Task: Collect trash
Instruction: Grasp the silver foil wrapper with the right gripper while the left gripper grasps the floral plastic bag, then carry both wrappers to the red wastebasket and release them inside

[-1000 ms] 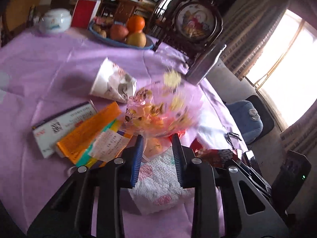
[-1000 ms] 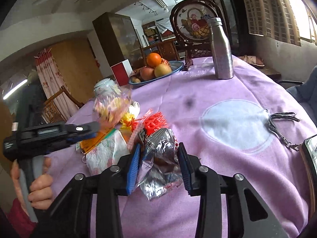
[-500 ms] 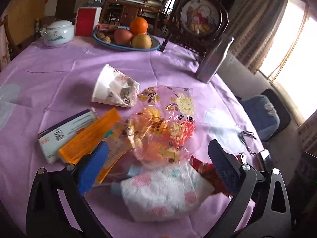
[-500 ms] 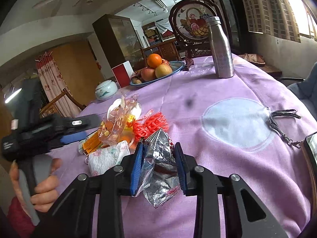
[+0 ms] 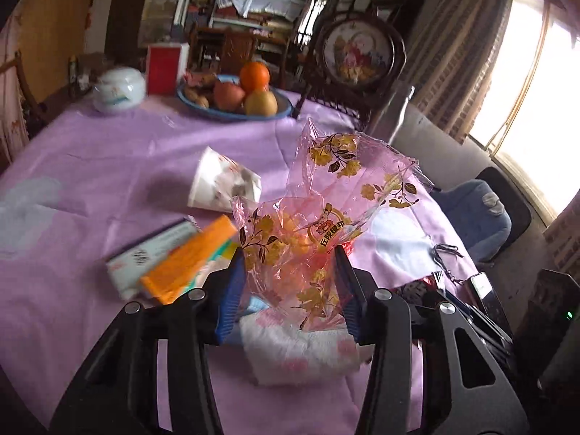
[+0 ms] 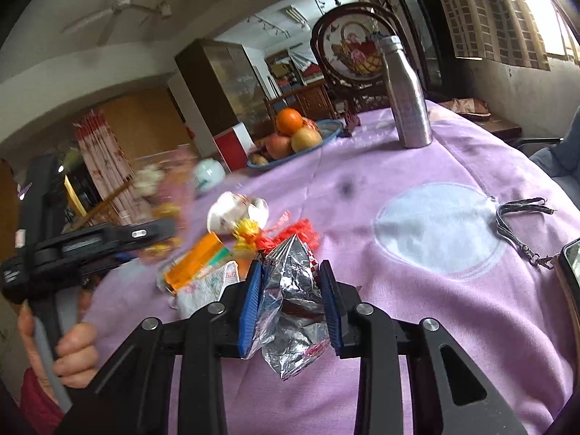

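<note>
Left gripper (image 5: 290,282): jaws closing, pads pinching the pink flower-printed cellophane bag (image 5: 326,217), which stands up between them above a crumpled paper napkin (image 5: 301,351) on the purple tablecloth (image 5: 90,166). Right gripper (image 6: 290,301): pads clamped on a crumpled silver foil wrapper (image 6: 293,297), which hangs between and below them, just beside the orange box (image 6: 192,264).

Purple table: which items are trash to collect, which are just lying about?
Trash: pink floral cellophane bag, crumpled silver foil wrapper, squashed white paper cup, patterned paper napkin.
Lying about: blue fruit bowl, steel bottle, white lidded pot.
</note>
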A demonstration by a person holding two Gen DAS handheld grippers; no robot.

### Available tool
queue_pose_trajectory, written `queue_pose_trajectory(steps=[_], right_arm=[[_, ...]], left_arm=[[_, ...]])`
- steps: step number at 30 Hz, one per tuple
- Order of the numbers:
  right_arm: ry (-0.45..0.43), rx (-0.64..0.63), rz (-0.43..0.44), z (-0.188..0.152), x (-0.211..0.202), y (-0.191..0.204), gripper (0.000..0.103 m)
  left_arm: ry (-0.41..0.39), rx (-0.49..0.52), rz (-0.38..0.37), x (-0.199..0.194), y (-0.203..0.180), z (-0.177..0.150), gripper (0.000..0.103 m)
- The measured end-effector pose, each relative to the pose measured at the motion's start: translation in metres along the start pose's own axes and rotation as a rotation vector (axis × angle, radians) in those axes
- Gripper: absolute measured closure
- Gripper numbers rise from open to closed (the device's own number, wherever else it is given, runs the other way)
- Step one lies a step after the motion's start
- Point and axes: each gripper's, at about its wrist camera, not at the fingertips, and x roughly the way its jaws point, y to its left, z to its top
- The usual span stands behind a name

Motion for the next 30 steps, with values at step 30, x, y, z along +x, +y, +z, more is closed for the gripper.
queue_pose_trajectory(steps=[30], right_arm=[[-0.093, -0.099, 0.228, -0.052, -0.144, 0.114, 0.074]], left_arm=[[-0.209, -0.21, 0.198, -0.259, 0.109, -0.161, 0.055]])
